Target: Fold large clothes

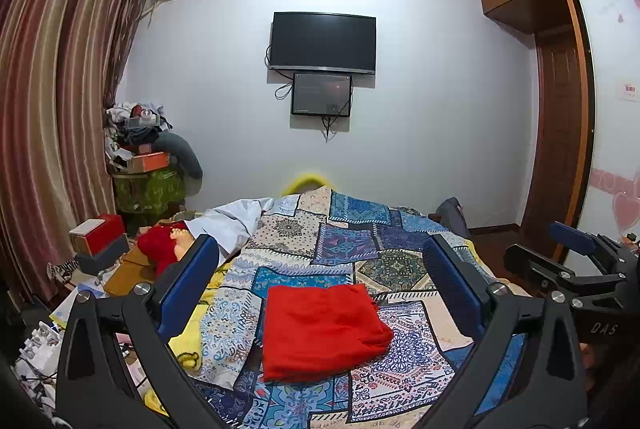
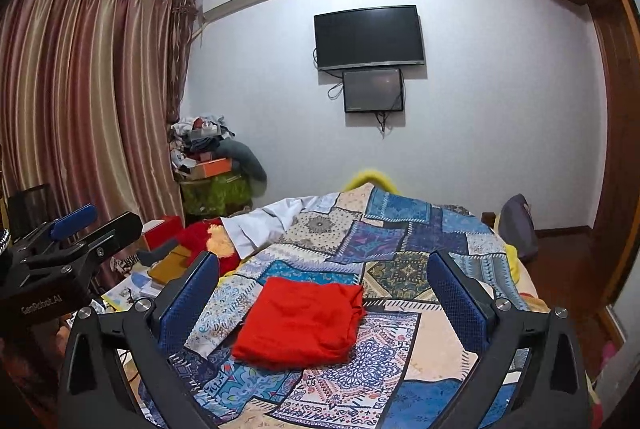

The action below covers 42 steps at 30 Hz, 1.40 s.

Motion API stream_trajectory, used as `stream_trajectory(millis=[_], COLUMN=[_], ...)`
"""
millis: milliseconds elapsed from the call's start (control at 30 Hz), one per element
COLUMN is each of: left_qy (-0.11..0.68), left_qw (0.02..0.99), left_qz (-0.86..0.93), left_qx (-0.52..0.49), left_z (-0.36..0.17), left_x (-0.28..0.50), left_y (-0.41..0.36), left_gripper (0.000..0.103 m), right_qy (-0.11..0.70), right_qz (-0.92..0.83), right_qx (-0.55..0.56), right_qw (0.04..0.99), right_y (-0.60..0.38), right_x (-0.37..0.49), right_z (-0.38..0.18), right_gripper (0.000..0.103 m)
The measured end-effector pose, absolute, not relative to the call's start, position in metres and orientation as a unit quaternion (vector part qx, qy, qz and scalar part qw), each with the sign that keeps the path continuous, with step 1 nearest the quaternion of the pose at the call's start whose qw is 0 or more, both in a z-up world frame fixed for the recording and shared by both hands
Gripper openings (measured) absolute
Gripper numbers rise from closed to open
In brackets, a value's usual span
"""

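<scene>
Both of my grippers have their jaws spread wide, and nothing is between them. My left gripper (image 1: 320, 257) and my right gripper (image 2: 322, 271) hang above the bed, side by side. Below them the red cloth (image 1: 320, 329) lies folded into a flat, neat pile. It rests on the patchwork blanket (image 1: 348, 241), near the front. Farther back a white cloth (image 1: 232, 221) lies crumpled. On the far wall hangs a dark TV (image 1: 322, 42).
</scene>
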<state>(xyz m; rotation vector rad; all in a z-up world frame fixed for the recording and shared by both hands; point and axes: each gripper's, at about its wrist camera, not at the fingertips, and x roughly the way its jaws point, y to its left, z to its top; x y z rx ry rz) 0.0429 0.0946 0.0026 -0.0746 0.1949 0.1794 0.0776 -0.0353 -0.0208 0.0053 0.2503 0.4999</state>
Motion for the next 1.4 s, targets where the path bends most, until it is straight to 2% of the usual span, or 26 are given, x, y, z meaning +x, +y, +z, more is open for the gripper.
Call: stream_trajectory(millis=[1400], left_qy=[0.107], left_qw=[0.991], left_qz=[0.067], left_qx=[-0.043], left_z=[0.000], left_x=[0.046], left_y=[0.077], left_gripper=[0.103], right_qy=[0.115], right_qz=[0.258], right_qx=[0.003], right_qw=[0.959], right_y=[-0.045], right_x=[0.080], right_z=[-0.021], right_gripper=[0.103])
